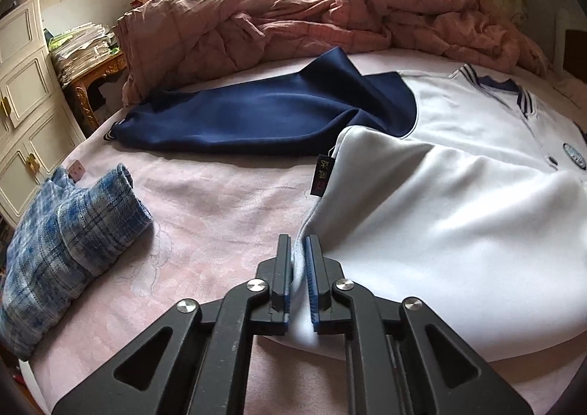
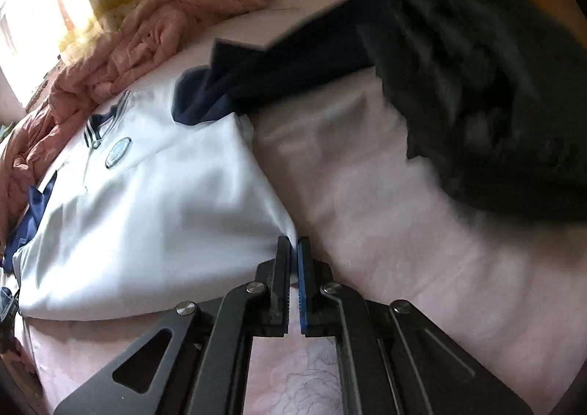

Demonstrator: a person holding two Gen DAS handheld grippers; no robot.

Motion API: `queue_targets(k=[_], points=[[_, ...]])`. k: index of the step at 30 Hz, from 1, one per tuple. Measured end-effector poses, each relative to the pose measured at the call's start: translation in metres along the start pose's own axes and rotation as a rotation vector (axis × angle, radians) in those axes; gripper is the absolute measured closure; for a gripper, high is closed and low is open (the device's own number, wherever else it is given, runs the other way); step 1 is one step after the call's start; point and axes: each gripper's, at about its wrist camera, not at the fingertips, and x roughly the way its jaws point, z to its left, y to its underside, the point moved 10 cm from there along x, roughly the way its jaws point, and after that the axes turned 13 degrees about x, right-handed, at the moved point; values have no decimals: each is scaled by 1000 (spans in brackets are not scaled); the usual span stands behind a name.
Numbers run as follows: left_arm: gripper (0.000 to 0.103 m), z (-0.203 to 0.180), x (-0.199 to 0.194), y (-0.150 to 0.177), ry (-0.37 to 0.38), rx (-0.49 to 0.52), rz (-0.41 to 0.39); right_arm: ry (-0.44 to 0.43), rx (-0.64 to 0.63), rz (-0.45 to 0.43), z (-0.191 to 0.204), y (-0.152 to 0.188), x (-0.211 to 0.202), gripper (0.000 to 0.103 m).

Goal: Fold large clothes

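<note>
Jaws pinched on white shirt (image 1: 458,217) hem corners, left gripper (image 1: 298,250) and right gripper (image 2: 294,250); lift both 2 evenly, keep hem taut.

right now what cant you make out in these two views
- Dark garment, right wrist view: motion-blurred, type unclear.
- Round badge on the white shirt, left wrist view: cut by the edge; too small elsewhere.
- Black label: characters too small.
- Shirt's hem: hidden behind both grippers.
</note>
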Motion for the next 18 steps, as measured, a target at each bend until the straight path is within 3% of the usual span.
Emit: queue_targets(k=[1,2,3,4,7,11,13,14,15,18], points=[[78,0,-2,-1,13,-4,-11,2,-12,-20,3,-3,-6,100],[46,0,-5,-2,28,-10,-13,8,-38,-65,8,-8,-16,99],[33,2,-7,-1,33,-22,-7,3,-56,-101,12,-12,-23,97],[29,6,-13,-1,40,-47,-20,1,-69,-121,16,-14,-28,94],[29,4,-30,-1,124,-81,-39,1,-95,-139,21,-13,-38,87],[24,-13,-62,4,296,-122,-40,-114,-31,-95,32,-8,-48,83],[21,-26,-75,11,381,-139,-38,-176,-9,-88,40,0,-56,64],[20,-35,-78,16,433,-150,-24,-222,-3,-82,47,7,-61,40],[20,-44,-79,22,477,-157,-5,-266,-4,-78,55,16,-66,28],[20,-65,-75,34,540,-171,67,-360,-17,-16,75,44,-69,28]])
